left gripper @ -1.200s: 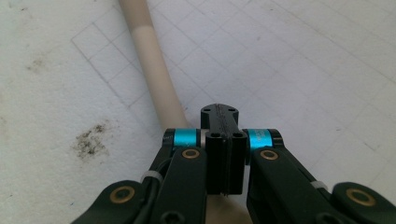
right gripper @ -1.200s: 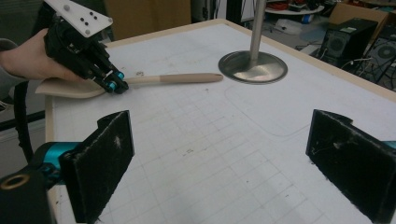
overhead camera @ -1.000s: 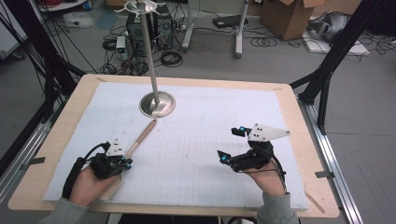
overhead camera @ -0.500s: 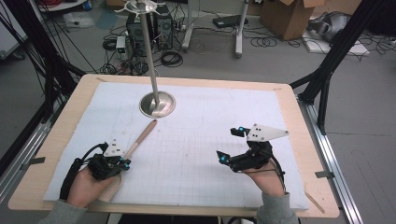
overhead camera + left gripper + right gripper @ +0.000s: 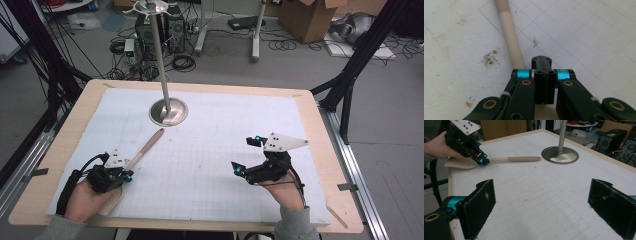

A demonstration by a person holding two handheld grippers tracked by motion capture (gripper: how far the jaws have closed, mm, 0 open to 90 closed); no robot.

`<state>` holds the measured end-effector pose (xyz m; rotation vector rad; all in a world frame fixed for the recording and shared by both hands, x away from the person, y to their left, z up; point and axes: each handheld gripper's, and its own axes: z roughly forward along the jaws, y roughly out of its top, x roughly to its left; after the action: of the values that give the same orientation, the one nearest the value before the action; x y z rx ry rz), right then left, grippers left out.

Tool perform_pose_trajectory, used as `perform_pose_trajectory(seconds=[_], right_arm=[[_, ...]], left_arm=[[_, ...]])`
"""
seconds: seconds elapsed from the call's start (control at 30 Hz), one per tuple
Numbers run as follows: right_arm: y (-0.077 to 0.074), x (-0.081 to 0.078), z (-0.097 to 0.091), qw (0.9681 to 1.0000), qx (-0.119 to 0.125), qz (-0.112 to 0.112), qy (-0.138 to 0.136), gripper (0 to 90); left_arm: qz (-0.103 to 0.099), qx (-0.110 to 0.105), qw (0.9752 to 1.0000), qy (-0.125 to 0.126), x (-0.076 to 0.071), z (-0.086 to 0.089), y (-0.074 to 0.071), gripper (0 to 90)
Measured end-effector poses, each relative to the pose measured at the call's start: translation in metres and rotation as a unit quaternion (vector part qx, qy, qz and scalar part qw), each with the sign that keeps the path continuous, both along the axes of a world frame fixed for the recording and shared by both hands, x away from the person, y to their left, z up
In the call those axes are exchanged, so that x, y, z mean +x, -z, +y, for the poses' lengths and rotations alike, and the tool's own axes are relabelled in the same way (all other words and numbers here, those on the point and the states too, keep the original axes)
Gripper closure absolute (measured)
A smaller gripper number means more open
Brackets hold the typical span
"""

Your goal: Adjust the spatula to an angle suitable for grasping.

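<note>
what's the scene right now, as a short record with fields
surface: white gridded mat on a wooden table
tool: wooden spatula lying on the mat, handle pointing toward the stand
stand: metal pole on a round base, far middle of the mat
left gripper: jaws shut on the spatula near its blade end
right gripper: jaws wide apart, nothing between them, over bare mat
hands: one behind each gripper at the near edge
</note>
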<state>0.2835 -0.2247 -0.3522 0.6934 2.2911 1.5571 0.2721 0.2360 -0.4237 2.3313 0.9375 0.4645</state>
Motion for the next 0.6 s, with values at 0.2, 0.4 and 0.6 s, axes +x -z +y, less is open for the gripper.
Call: perform_pose_trajectory(seconds=[0.2,0.4,0.6], right_arm=[[0.000,0.000,-0.001,1.0000,0.001,-0.001,-0.001,6.7],[-0.001,0.000,0.000,1.0000,0.001,-0.003,-0.001,6.7],[-0.001,0.000,-0.001,1.0000,0.002,-0.001,0.000,6.7]], left_arm=[[-0.016,-0.049,0.9986,-0.009,-0.004,0.006,-0.008,89.3],[-0.036,-0.077,0.9956,-0.041,-0.004,0.013,-0.022,89.0],[-0.057,-0.107,0.9893,-0.081,-0.004,0.021,-0.028,86.4]])
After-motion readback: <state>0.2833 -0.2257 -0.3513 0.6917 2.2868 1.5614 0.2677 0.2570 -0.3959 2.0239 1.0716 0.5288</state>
